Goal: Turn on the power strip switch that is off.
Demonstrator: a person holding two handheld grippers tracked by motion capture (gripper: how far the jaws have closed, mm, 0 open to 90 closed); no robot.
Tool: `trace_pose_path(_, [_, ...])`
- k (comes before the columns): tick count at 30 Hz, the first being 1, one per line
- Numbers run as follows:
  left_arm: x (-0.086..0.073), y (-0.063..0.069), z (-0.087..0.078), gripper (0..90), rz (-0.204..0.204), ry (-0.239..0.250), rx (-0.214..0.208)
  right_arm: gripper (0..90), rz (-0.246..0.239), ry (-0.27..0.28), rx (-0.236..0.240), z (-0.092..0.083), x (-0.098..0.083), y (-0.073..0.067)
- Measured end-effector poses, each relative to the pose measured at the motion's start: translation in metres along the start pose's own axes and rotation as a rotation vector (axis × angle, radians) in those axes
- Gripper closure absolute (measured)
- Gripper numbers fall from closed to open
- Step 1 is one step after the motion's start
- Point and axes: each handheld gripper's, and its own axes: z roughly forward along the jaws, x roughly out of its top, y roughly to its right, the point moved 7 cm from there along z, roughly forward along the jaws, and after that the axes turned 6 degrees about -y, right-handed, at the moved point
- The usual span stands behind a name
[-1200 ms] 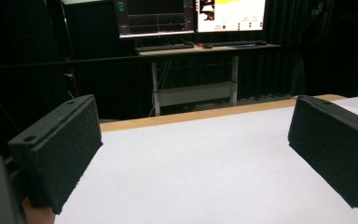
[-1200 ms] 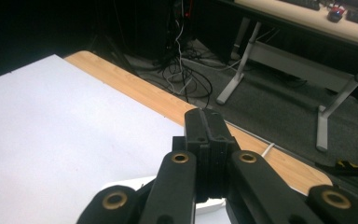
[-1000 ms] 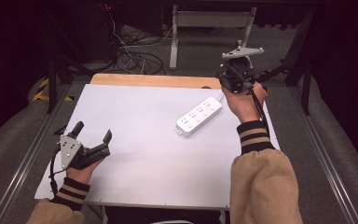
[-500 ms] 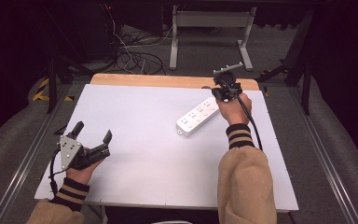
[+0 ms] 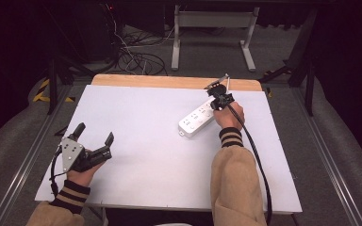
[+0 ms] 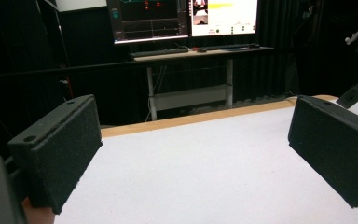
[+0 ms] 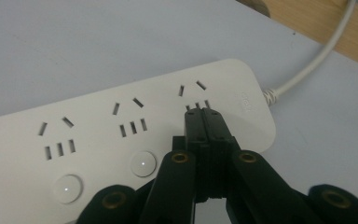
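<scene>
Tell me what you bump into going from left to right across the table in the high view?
left gripper, open → white power strip → right gripper, shut, over the strip's far end.

**Bright table, black surroundings**

Light falls from above onto the matte white rectangular tabletop (image 5: 136, 141), which reads evenly bright without glare, while the room beyond sinks into near-black. Shadows under the hands are soft and short. In the left gripper view, two glowing monitor screens (image 6: 186, 16) are overexposed, and the near black foam-faced jaws look slightly soft. The right gripper view is sharp on the cream plastic power strip (image 7: 98, 135), with muted, bluish colour.
</scene>
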Motion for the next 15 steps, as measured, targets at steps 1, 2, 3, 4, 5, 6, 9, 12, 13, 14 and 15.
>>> trace_pose_path(1, [0.000, 0.000, 0.000, 3.2, 0.000, -0.002, 0.001, 90.0, 0.001, -0.001, -0.005, 0.001, 0.000, 0.002])
trace_pose_path(2, [0.000, 0.000, -0.001, 3.2, -0.001, -0.003, 0.001, 90.0, 0.007, 0.004, -0.007, 0.002, -0.001, 0.003])
trace_pose_path(3, [0.000, 0.000, -0.001, 3.2, 0.000, -0.003, 0.002, 90.0, 0.013, 0.011, -0.006, 0.002, 0.000, 0.005])
trace_pose_path(4, [0.000, 0.000, -0.001, 3.2, 0.001, -0.004, 0.003, 90.0, 0.015, 0.013, -0.005, 0.002, 0.000, 0.006])
trace_pose_path(5, [-0.001, 0.000, -0.001, 3.2, 0.002, -0.005, 0.004, 90.0, 0.015, 0.013, -0.004, 0.003, 0.000, 0.006])
trace_pose_path(6, [-0.001, 0.000, -0.001, 3.2, 0.002, -0.005, 0.004, 90.0, 0.015, 0.016, -0.002, 0.004, 0.000, 0.007])
trace_pose_path(9, [-0.001, 0.000, -0.001, 3.2, -0.001, -0.005, 0.005, 90.0, 0.015, 0.018, 0.005, 0.007, 0.000, 0.006])
trace_pose_path(12, [-0.001, -0.001, -0.001, 3.2, 0.000, -0.006, 0.005, 90.0, 0.011, 0.013, 0.004, 0.011, -0.002, 0.005])
trace_pose_path(13, [-0.001, -0.001, -0.001, 3.2, 0.000, -0.006, 0.005, 90.0, 0.009, 0.018, -0.006, 0.011, -0.002, 0.006])
trace_pose_path(14, [-0.001, -0.001, -0.001, 3.2, -0.003, -0.006, 0.003, 90.0, 0.007, 0.021, -0.009, 0.011, -0.002, 0.005])
trace_pose_path(15, [0.000, -0.001, -0.001, 3.2, -0.007, -0.004, 0.001, 90.0, 0.008, 0.022, -0.008, 0.011, -0.002, 0.005])
